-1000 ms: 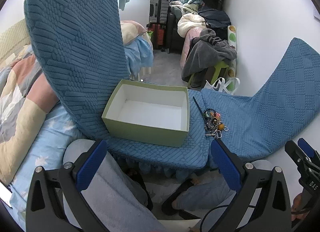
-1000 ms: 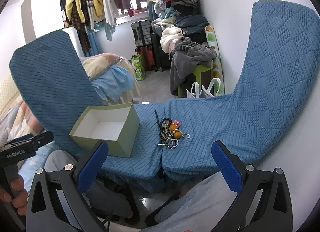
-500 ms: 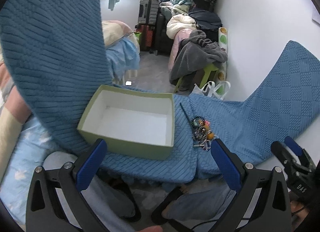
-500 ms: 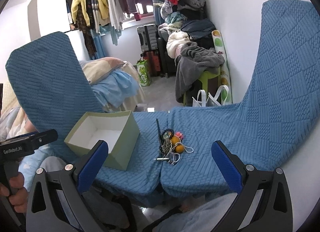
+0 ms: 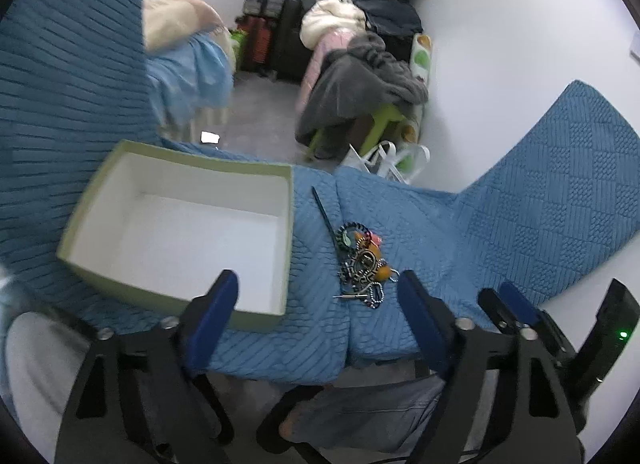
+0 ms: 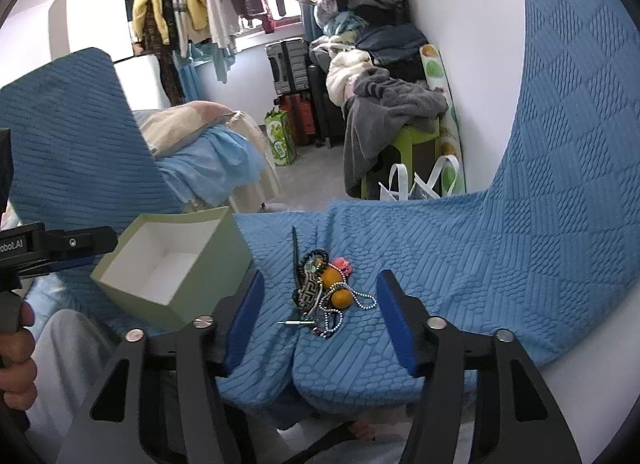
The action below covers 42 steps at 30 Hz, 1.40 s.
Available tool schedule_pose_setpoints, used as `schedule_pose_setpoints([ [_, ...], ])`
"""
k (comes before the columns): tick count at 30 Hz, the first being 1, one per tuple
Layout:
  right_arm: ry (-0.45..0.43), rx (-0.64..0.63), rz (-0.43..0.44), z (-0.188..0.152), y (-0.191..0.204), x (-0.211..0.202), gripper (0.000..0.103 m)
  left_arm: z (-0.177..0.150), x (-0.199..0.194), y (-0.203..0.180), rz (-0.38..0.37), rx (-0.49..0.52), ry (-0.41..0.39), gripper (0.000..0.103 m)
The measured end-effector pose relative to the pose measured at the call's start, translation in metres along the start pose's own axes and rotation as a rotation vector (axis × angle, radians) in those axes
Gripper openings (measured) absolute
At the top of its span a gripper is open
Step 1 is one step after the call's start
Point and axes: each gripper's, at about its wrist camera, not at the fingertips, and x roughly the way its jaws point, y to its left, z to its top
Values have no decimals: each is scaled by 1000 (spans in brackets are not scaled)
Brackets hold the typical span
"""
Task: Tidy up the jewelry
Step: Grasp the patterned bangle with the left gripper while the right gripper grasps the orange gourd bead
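Right gripper (image 6: 320, 296) apparently above jewelry pile (image 6: 322, 292)

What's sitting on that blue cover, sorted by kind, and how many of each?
Green box: 1
Tangled jewelry pile: 1
Orange beads in the pile: 2
Dark thin stick: 1
Total: 5
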Motion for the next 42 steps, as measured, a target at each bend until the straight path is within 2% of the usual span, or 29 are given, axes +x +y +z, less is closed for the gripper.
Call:
schedule_pose_setpoints([
  [3, 6, 15, -1, -4, -10, 20, 40, 2, 21, -6, -40, 7, 31, 65],
  [8, 44, 21, 2, -11, -26, 57, 28, 2, 54, -16, -107, 30, 86, 52],
  [13, 127, 63, 70, -22, -41, 96, 26, -2, 90, -26, -196, 20, 163, 32],
  [17, 190, 76, 107, -28, -46, 119, 24, -5, 116, -33, -243, 11, 213, 30],
  [19, 206, 78, 132, -30, -45, 127, 23, -7, 133, -34, -267, -8, 243, 22],
  [26, 246, 50, 160, -35, -48, 149, 21, -8, 175, -30, -314, -81, 293, 21],
  [35, 256, 27, 174, -34, -49, 168, 22, -9, 201, -20, -292, -118, 313, 21],
  [37, 262, 27, 180, -34, -49, 170, 27, -10, 205, -19, -291, -118, 318, 22],
  [38, 262, 23, 176, -34, -49, 172, 35, -10, 208, -18, -291, -119, 317, 22],
  [42, 268, 4, 192, -34, -46, 178, 37, -10, 212, -17, -303, -117, 310, 22],
])
